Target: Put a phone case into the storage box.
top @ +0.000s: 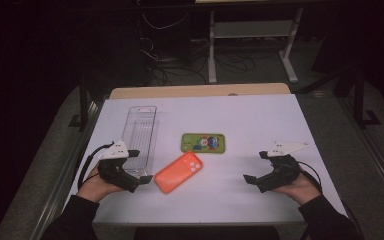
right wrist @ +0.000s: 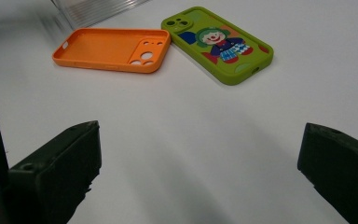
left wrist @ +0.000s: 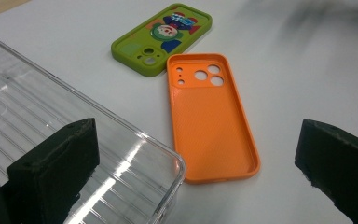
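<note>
Resting near the table's front corners, left gripper and right gripper – jaws spread, empty; orange case, green case, clear tray between them.

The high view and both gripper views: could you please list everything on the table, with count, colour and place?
Orange silicone phone case: one, orange, near centre, hollow side up, one corner close to the green case.
Green phone case with a cartoon clown print: one, green, centre, printed side up.
Clear ribbed plastic tray: one, transparent, left of the cases, empty.
White table: one, white, under everything.
Left gripper: one, black, at the tray's near end, open.
Right gripper: one, black, right side, open.
</note>
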